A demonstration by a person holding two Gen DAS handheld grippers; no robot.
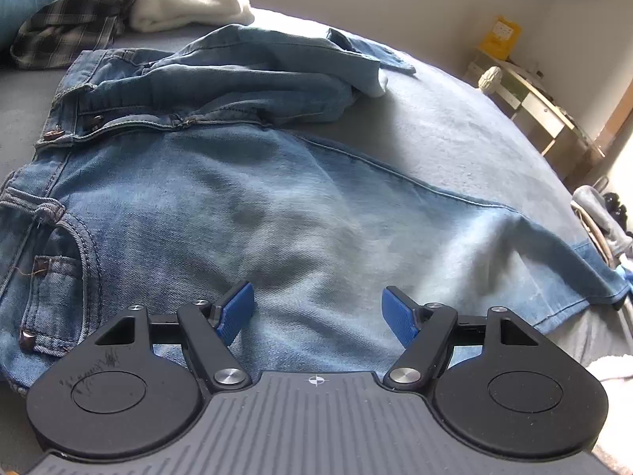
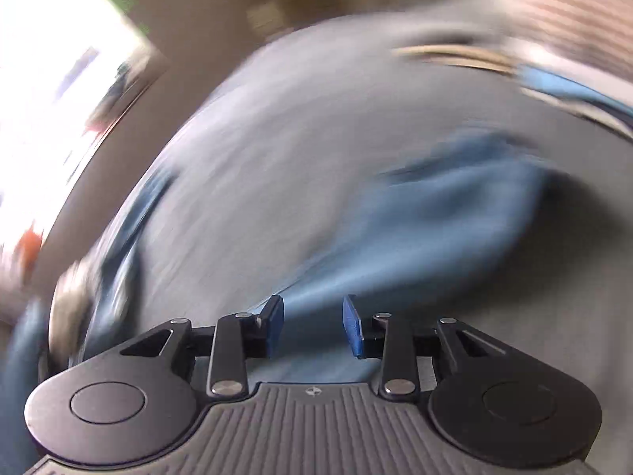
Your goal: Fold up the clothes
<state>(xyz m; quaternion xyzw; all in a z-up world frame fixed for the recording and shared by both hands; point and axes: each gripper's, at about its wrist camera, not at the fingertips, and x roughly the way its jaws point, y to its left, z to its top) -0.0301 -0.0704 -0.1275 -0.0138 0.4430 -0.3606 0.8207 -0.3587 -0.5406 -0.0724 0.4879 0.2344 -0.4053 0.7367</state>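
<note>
A pair of faded blue jeans [image 1: 253,206] lies spread across a grey bed [image 1: 455,130], waistband and front pocket at the left, one leg running out to the right edge and the other bunched in folds behind it. Farther back at the left sit a plaid shirt [image 1: 75,23] and a white garment [image 1: 190,2], side by side and touching. The left tool [image 1: 317,310] hangs just above the denim of the near leg, its blue pads spread wide with nothing between them. In the right wrist view, smeared by motion blur, the right tool [image 2: 313,324] stands partly spread over a blue stretch of cloth [image 2: 443,213] on the grey bed, its pads gripping nothing. A wooden desk [image 1: 546,114] stands against the wall at the far right.
</note>
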